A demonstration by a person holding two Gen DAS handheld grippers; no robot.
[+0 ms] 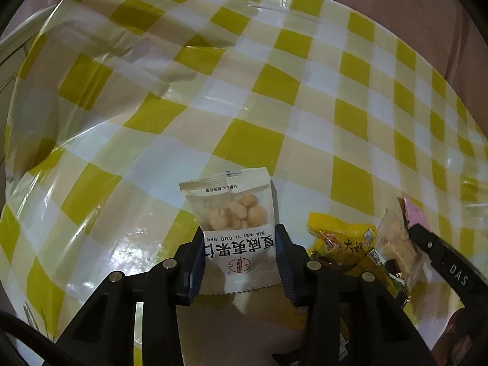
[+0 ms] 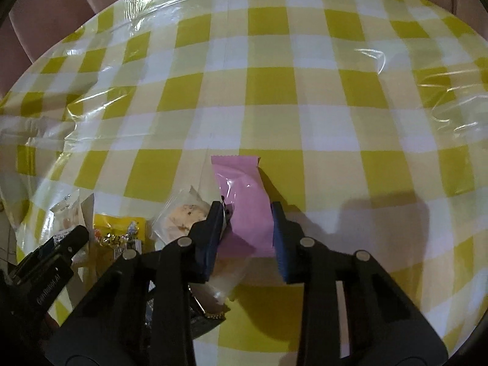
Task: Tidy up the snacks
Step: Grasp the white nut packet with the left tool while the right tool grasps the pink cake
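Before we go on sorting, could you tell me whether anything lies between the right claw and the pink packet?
Nothing visible does: the right claw already straddles the pink packet. A clear cookie packet lies just left.

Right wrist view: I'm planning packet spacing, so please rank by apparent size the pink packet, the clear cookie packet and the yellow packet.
1. pink packet, largest, though nearest the camera.
2. clear cookie packet and yellow packet look alike; both partly hidden, so unranked.

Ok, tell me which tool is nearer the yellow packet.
Left. The left tool, straddling the nut packet, sits right beside the yellow packet; the right tool is farther right, around the pink packet.
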